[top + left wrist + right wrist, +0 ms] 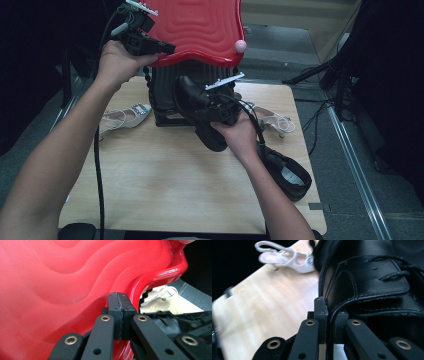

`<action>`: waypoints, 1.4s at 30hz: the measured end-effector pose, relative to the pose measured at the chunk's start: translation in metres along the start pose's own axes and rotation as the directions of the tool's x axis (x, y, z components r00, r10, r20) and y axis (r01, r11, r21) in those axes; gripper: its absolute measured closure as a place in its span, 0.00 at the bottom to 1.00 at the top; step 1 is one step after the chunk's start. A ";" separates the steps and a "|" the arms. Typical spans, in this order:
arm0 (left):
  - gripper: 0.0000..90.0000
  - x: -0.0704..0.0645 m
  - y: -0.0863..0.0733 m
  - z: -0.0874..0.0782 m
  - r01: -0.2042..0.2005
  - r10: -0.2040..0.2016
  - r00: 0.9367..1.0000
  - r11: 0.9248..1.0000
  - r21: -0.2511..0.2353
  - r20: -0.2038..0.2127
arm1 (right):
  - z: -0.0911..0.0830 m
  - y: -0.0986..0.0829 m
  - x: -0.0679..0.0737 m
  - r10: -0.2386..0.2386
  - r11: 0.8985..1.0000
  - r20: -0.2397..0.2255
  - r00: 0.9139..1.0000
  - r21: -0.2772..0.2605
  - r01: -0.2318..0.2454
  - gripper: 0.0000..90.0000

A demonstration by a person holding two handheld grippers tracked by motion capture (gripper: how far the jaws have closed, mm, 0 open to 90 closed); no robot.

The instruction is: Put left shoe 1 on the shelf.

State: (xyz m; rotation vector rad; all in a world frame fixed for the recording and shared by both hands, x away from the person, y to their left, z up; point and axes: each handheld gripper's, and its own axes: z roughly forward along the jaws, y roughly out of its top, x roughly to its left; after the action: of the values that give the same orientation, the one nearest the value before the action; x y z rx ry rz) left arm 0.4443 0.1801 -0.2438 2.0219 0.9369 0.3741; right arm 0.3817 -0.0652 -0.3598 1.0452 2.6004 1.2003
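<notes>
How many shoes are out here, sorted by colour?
Black shoes: 2, one held up by the right gripper, one lying on the table.
White heeled sandals: 2, one at the left, one at the right.
Total: 4 shoes.

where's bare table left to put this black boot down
The widest bare patch of the table is the near middle and left, between the two forearms, in front of the white heeled shoe. It is crowded along the far edge: the black case under the red lid and the white sandal. The other black shoe fills the near right corner.
</notes>
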 end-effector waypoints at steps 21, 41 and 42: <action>1.00 0.000 0.001 0.000 0.007 -0.007 1.000 1.000 0.009 0.001 | 0.067 0.031 0.005 -0.027 0.991 0.173 0.985 -0.128 0.049 0.96; 1.00 -0.001 0.000 0.000 0.007 -0.007 1.000 1.000 0.010 -0.005 | 0.096 0.049 0.019 -0.002 0.990 0.153 0.988 -0.138 0.023 0.68; 1.00 -0.001 0.000 0.000 0.007 -0.006 1.000 1.000 0.011 -0.006 | 0.094 0.049 0.019 0.010 0.989 0.144 0.989 -0.146 0.012 0.68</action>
State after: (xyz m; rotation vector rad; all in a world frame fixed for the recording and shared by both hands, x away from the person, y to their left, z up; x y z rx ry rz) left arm 0.4440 0.1795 -0.2433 2.0279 0.9510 0.3728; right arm 0.4264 0.0292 -0.3866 1.0595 2.3647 1.2438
